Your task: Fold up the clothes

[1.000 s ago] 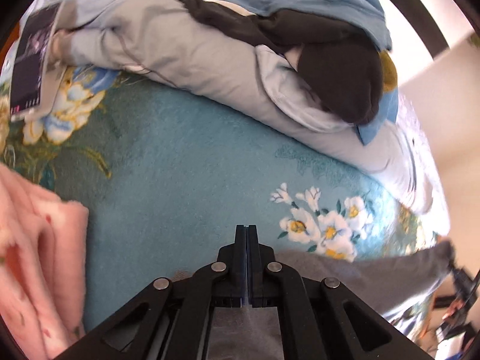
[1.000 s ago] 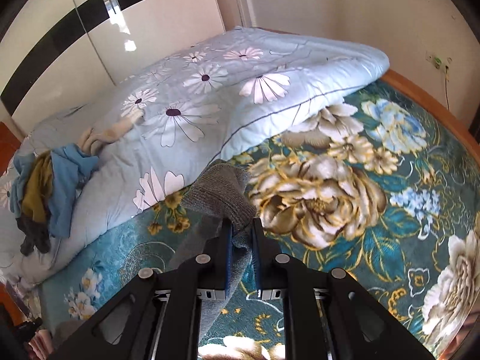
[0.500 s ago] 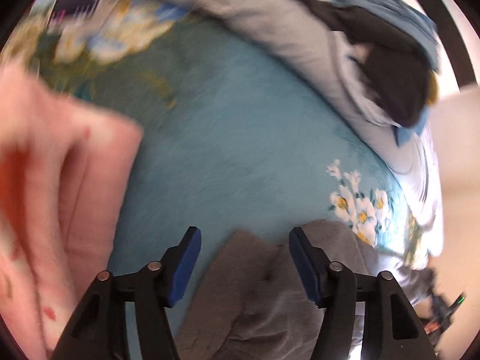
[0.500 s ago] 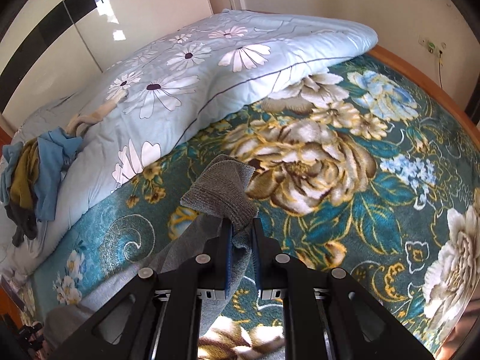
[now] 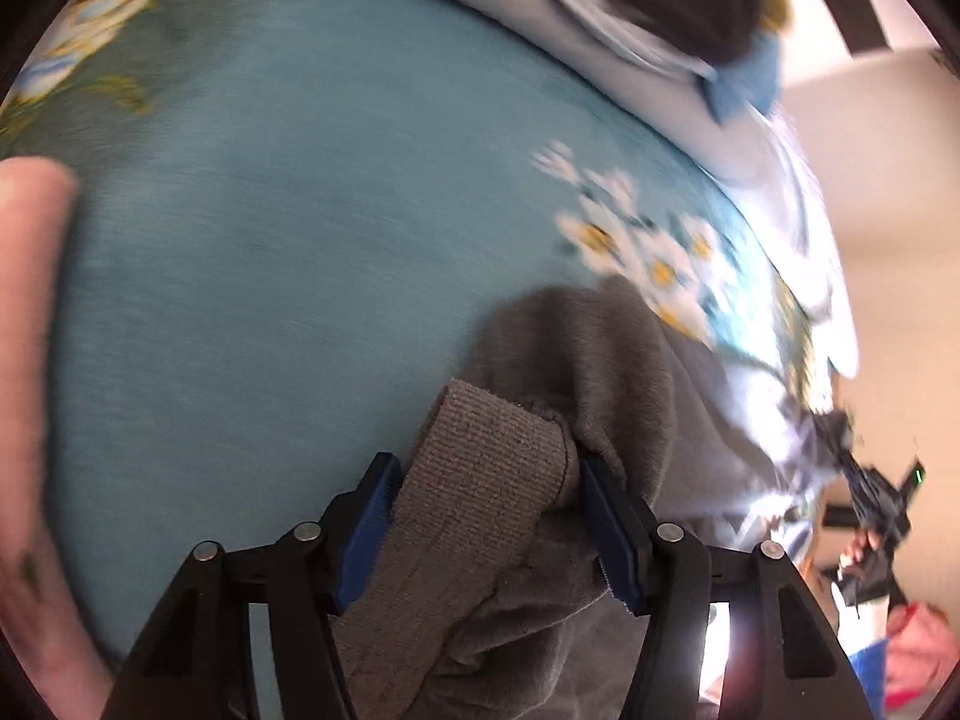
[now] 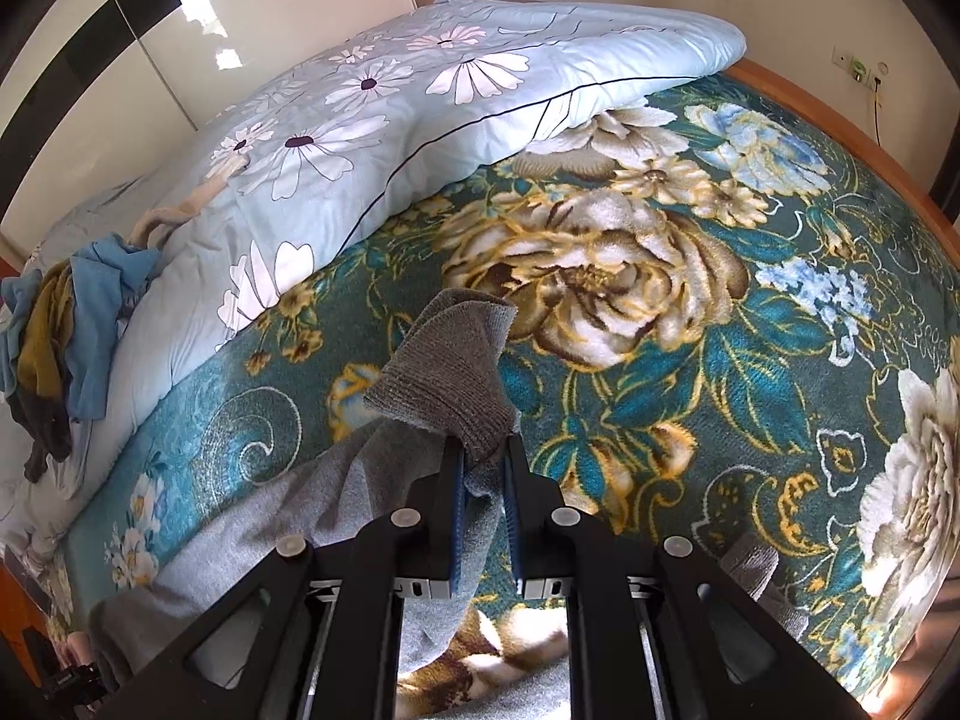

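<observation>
A grey garment [image 6: 288,516] lies stretched across the teal floral bed blanket [image 6: 750,372]. My right gripper [image 6: 483,474] is shut on its ribbed cuff [image 6: 450,372], which stands up above the jaws. In the left wrist view the left gripper [image 5: 483,516] is open, its blue pads on either side of another ribbed end [image 5: 480,492] of the grey garment [image 5: 600,360], without pinching it. That view is motion-blurred.
A light blue daisy quilt [image 6: 420,120] is bunched along the far side of the bed. A pile of blue, mustard and dark clothes [image 6: 60,324] lies on it at left. Pink fabric [image 5: 30,420] fills the left wrist view's left edge. The wooden bed edge [image 6: 840,126] runs at right.
My left gripper opened from shut and moved so that the garment's ribbed end now sits between its pads. My right gripper kept its grip and moved farther over the blanket.
</observation>
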{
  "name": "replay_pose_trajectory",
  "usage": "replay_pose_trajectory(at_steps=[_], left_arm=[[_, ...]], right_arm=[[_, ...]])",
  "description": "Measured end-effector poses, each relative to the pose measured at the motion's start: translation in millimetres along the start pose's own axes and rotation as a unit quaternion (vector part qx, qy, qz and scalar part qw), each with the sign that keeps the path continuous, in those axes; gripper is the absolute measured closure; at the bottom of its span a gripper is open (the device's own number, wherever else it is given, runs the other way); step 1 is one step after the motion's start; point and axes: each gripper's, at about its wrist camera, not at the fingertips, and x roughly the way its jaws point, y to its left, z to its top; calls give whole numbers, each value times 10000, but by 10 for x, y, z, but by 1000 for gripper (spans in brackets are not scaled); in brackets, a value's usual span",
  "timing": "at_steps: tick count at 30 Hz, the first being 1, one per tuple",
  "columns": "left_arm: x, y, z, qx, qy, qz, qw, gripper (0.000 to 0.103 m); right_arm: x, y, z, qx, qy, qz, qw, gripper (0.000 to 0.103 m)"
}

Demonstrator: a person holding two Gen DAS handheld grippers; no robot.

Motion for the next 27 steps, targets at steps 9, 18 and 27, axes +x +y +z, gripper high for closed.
replay_pose_trajectory(at_steps=[9, 18, 27], left_arm=[[-68, -192, -45, 288, -14, -495, 9984, 59], [-372, -366, 13, 566, -653, 459, 9952, 70], [-838, -78, 236, -268, -1646, 1150, 9793, 73]], right_arm=[[58, -47, -102, 24, 179, -50, 9998, 90], [125, -99, -188, 129, 285, -40, 9995, 90], [-103, 29, 46, 144, -203, 221, 9994, 90]])
